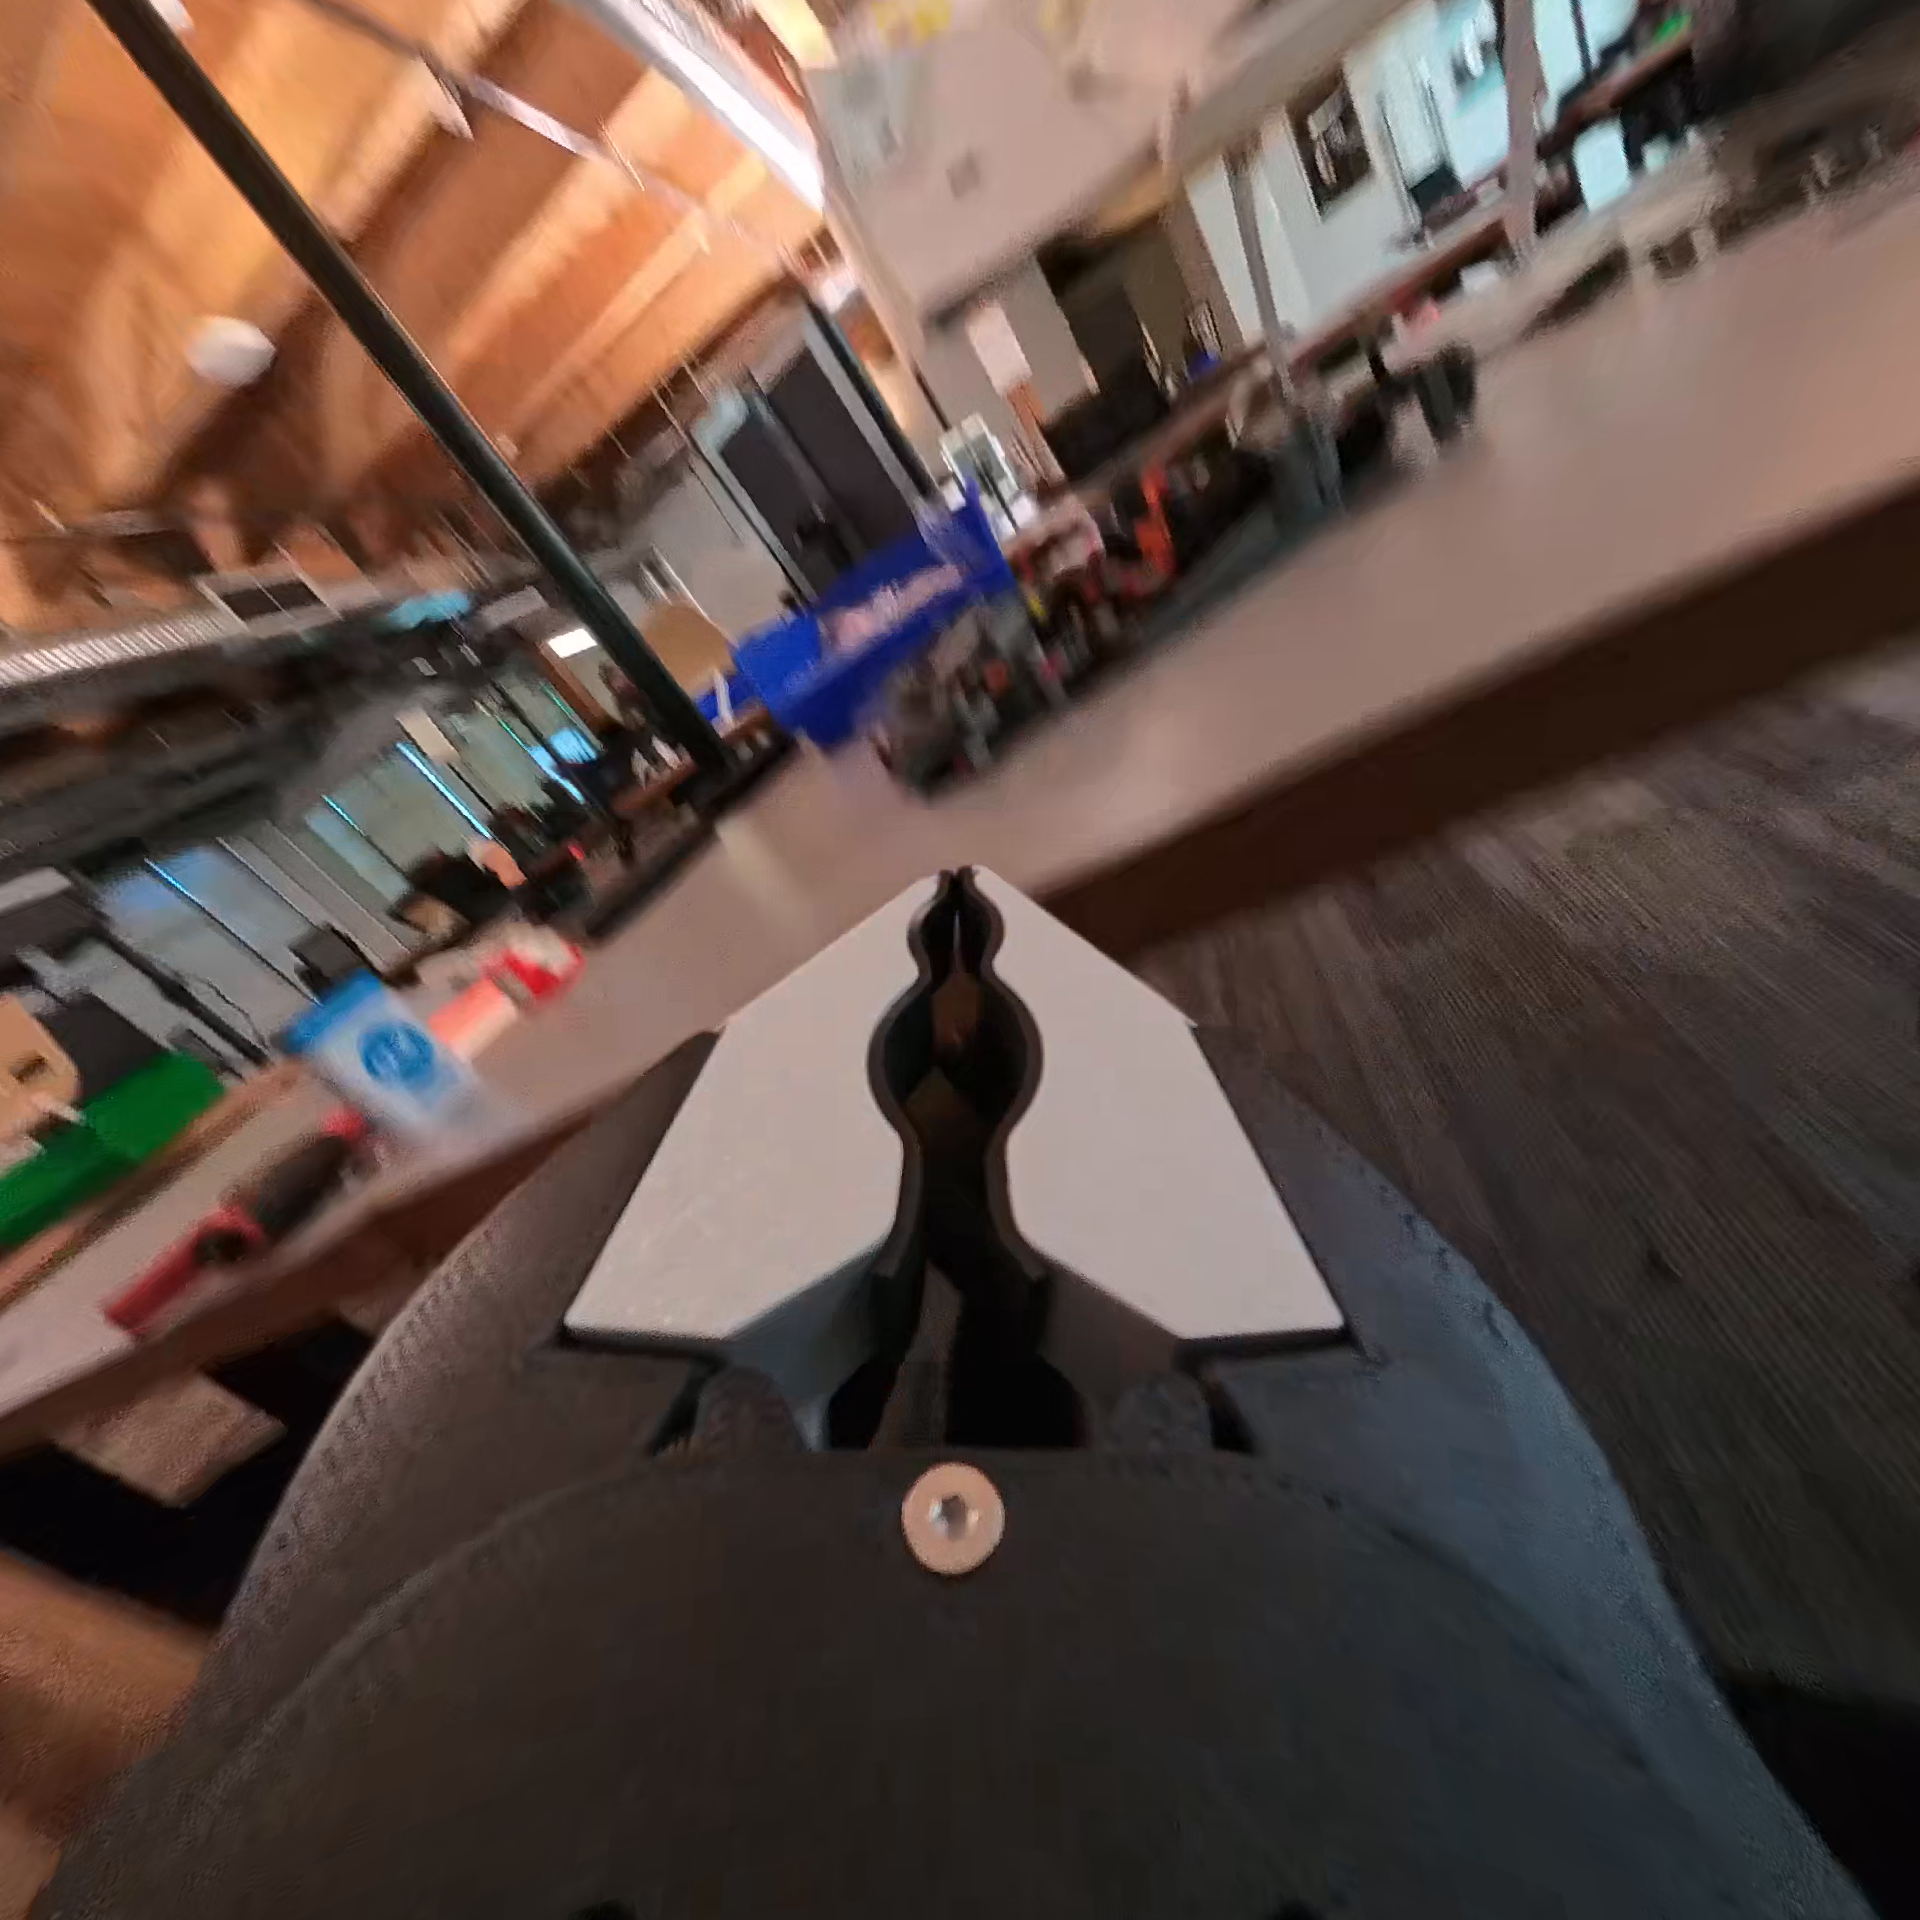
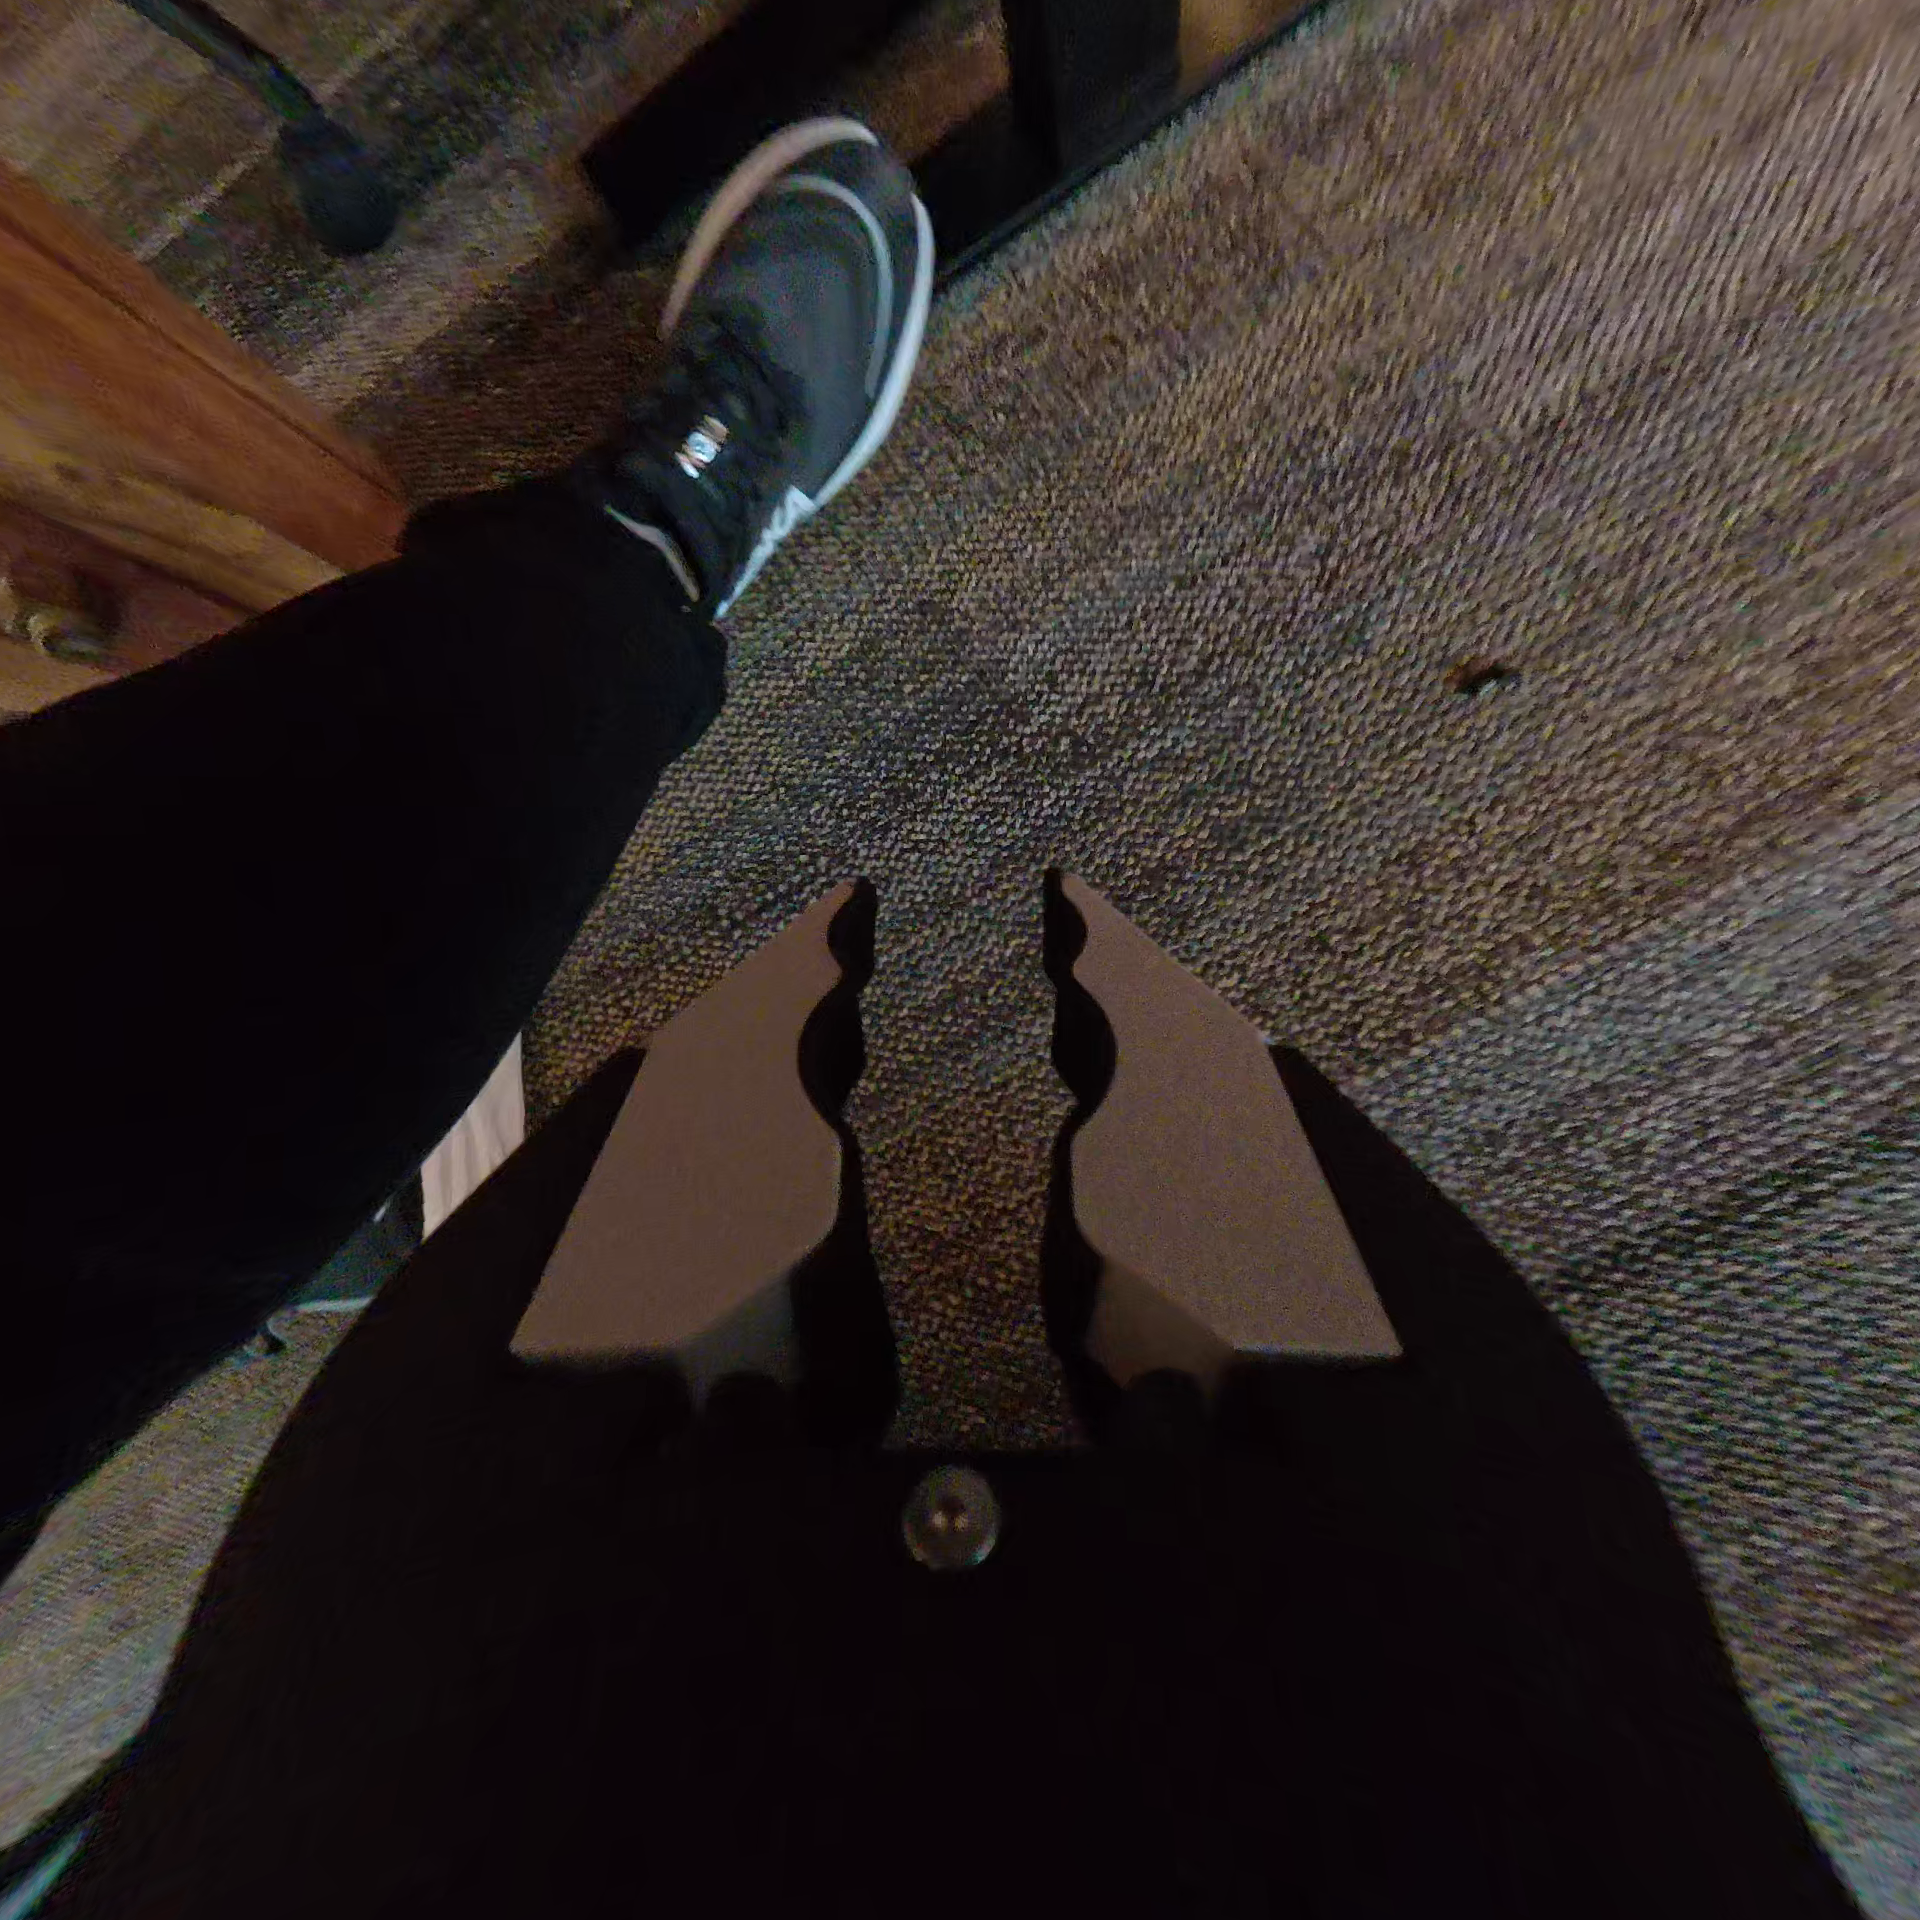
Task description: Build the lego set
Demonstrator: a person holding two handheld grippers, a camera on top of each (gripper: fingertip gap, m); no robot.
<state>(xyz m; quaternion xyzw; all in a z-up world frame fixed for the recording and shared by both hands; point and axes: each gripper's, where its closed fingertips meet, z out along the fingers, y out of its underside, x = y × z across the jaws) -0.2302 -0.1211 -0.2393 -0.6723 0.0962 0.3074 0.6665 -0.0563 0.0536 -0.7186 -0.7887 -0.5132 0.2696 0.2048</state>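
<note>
The left gripper (image 1: 958, 881) has its 2 pale fingertips pressed together at the tip, with nothing between them; only the dark scalloped hollows behind the tips stay open. It points out level over the near edge of a long brown-edged table (image 1: 1351, 665), whose grey top runs away to the upper right. The view is heavily blurred. On the left part of the table, well apart from the fingertips, stand a white and blue carton (image 1: 390, 1060), a red and white box (image 1: 530, 961), a green box (image 1: 114, 1138) and a red and black tool (image 1: 229, 1221) lying flat. Farther back a blue draped table (image 1: 862, 634) stands beside a slanting black pole (image 1: 416, 384), under a wooden ceiling (image 1: 260, 239). To the right of the gripper lies grey striped carpet (image 1: 1558, 1039). The right gripper (image 2: 958, 883) points down at speckled carpet (image 2: 1299, 520), its 2 fingers well apart and the carpet showing plainly through the gap; nothing lies between them. To its left a person's leg in black trousers (image 2: 312, 831) ends in a black shoe (image 2: 810, 301) with a white sole, standing on the carpet near a wooden panel (image 2: 135, 416). A small dark speck (image 2: 1481, 681) lies on the carpet to the right.
</note>
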